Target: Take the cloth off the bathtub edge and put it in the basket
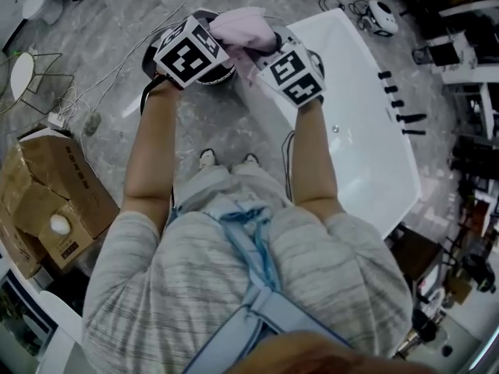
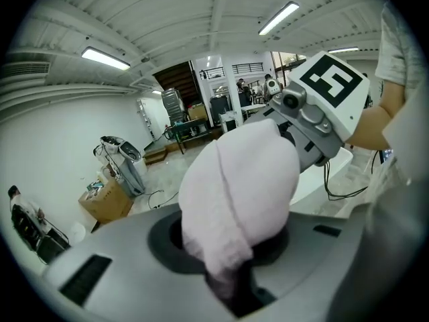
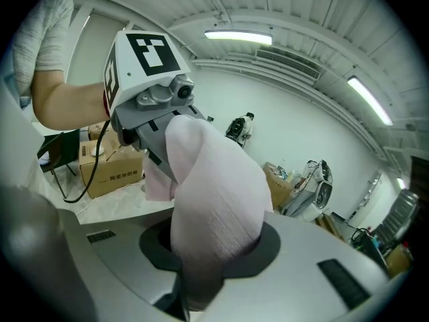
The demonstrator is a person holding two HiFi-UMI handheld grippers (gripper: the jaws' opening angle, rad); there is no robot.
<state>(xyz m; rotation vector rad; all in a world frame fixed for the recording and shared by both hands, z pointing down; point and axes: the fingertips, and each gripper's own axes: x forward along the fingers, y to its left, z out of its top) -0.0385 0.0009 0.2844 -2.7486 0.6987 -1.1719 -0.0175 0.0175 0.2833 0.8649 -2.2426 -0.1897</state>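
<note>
A pale pink cloth (image 1: pixel 242 26) hangs bunched between my two grippers, above the marble floor beside the white bathtub (image 1: pixel 366 146). My left gripper (image 1: pixel 214 41) is shut on one end of it and my right gripper (image 1: pixel 265 53) is shut on the other. A dark round basket (image 1: pixel 150 57) shows just beneath the left marker cube. In the left gripper view the cloth (image 2: pixel 241 186) bulges up out of the jaws, with the right gripper (image 2: pixel 315 106) behind it. The right gripper view has the cloth (image 3: pixel 214 193) rising from its jaws toward the left gripper (image 3: pixel 147 72).
Cardboard boxes (image 1: pixel 47 201) stand at the left, with a wire rack (image 1: pixel 23 76) and cables on the floor behind them. The person's feet (image 1: pixel 226 160) are between basket and bathtub. Dark equipment and shelves (image 1: pixel 468 53) crowd the right side.
</note>
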